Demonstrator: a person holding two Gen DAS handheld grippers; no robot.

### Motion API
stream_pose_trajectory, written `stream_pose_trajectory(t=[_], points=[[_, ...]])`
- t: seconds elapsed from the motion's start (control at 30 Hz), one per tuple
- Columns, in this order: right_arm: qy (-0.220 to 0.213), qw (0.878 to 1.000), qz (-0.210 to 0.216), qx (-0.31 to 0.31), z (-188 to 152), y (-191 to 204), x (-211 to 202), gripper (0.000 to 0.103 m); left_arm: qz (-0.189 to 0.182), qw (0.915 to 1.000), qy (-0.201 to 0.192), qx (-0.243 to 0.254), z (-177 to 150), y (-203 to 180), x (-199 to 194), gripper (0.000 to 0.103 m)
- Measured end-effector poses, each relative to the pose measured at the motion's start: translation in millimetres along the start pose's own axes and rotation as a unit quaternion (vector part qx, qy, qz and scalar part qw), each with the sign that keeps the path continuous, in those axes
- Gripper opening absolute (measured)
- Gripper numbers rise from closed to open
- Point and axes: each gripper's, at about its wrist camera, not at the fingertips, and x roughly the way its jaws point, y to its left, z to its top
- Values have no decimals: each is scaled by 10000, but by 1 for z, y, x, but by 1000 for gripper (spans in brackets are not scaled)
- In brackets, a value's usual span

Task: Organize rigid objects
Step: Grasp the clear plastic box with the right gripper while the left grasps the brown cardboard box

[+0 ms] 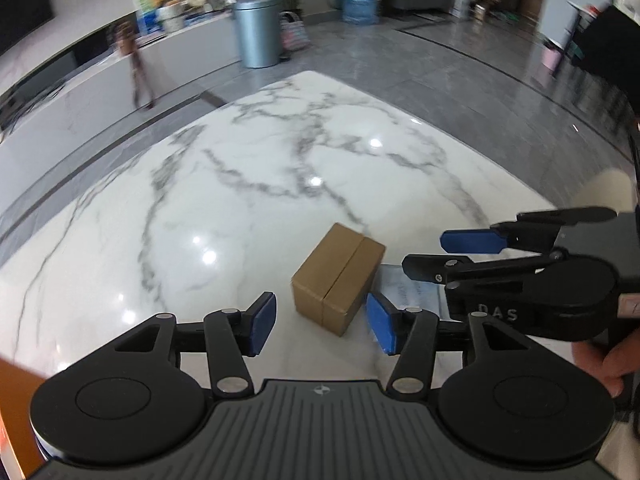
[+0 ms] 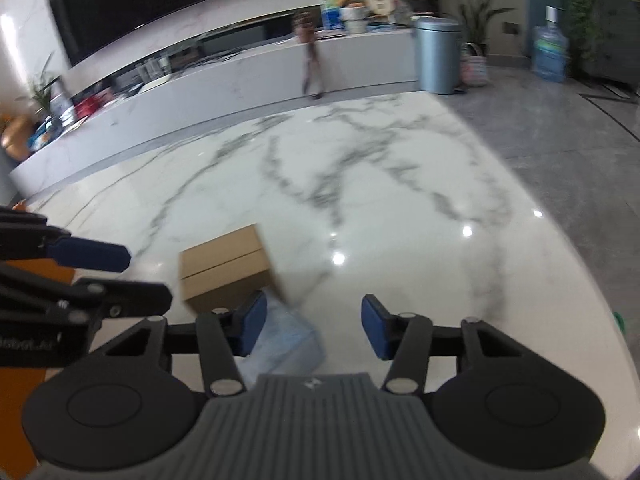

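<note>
— Where the white marble tabletop [image 1: 248, 184] ends, what's beyond?
— Grey tiled floor, a bin [image 1: 257, 30], a water jug [image 1: 360, 0].
— Any writing?
— "DAS" on the right gripper [image 1: 448, 254].
— Fingers?
— Both grippers' fingers apart, empty; the left gripper [image 1: 321, 323] frames the cardboard box [image 1: 338, 276] on the marble.

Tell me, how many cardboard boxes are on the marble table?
1. The cardboard box sits on the marble table, just ahead of the left gripper. Others may lie outside the views.

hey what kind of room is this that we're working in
Probably a living room or lounge: a large dark wall screen above a long low console, a marble-topped table, and a water jug by potted plants.
</note>
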Motion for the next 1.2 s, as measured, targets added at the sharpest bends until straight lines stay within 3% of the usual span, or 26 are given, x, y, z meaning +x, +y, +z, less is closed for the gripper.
stream_pose_trajectory(t=[0.2, 0.4, 0.57, 0.8, 0.9, 0.97, 1.2], points=[[-41, 10000, 52, -59, -3, 0, -2, 44, -54, 9958, 348, 840, 13, -7, 25, 64], [-177, 9998, -108, 42, -4, -7, -1, 44, -205, 9933, 481, 1028, 23, -7, 46, 65], [-20, 9997, -139, 186, -4, -15, 8, 44, -222, 9950, 596, 770, 21, -7, 54, 59], [-187, 9990, 300, 273, -6, -16, 0, 45, 324, 9948, 948, -202, 7, 6, 41, 57], [-211, 9969, 746, 118, -8, -9, -6, 50, 417, 9912, 1082, -646, -6, 17, 31, 57], [-234, 9959, 860, -130, -9, 0, -8, 59, 468, 9891, 1145, -795, -14, 22, 25, 56], [151, 9952, 788, -557, -12, 16, 1, 64, 483, 9854, 1300, -982, -34, 26, 12, 56]])
